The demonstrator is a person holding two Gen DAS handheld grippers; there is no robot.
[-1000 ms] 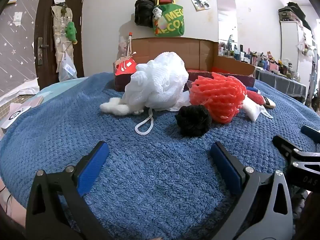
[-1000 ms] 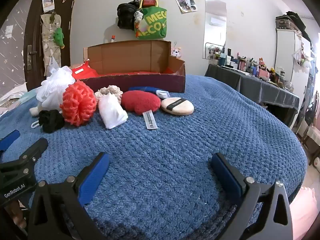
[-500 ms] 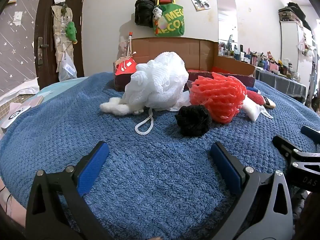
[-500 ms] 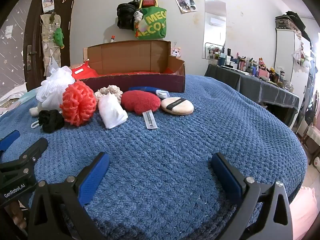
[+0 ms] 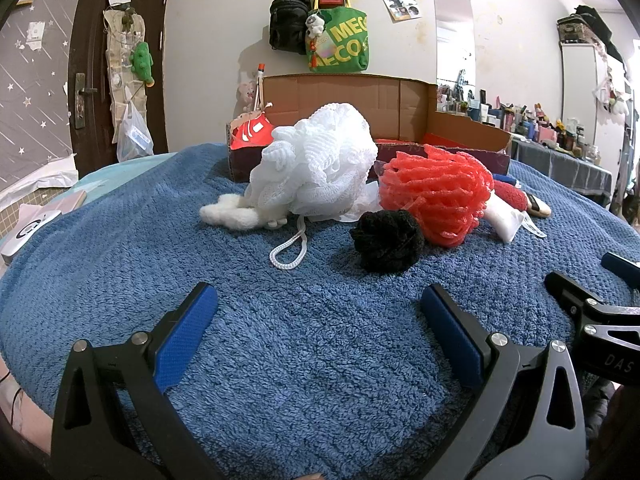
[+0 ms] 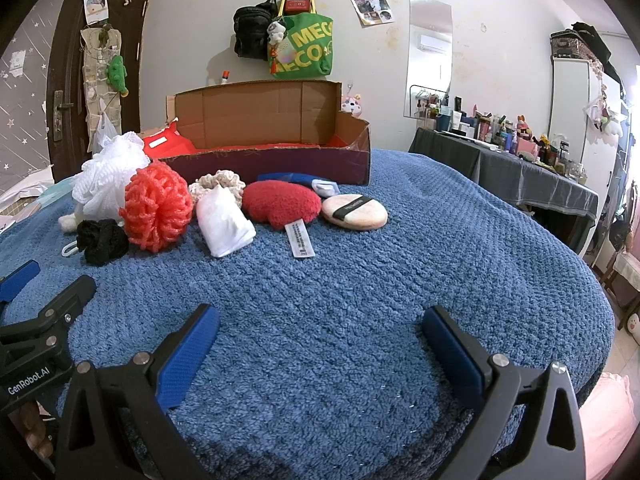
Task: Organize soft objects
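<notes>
Nothing was sorted yet: both the left gripper and right gripper hovered with fingers spread and empty, soft objects piled (all of them, apparently) just before the cardboard box.

Nothing has changed across the last 1 second: neither of my 2 sets of jaws has moved, and no soft item has shifted.

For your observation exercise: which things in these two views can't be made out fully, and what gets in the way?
- Box floor: right view, front wall hides it.
- Cream scrunchie: right view, white pouch covers its front.
- Puff: left view, mostly behind red pad.
- Tag print: right view, too small.
</notes>
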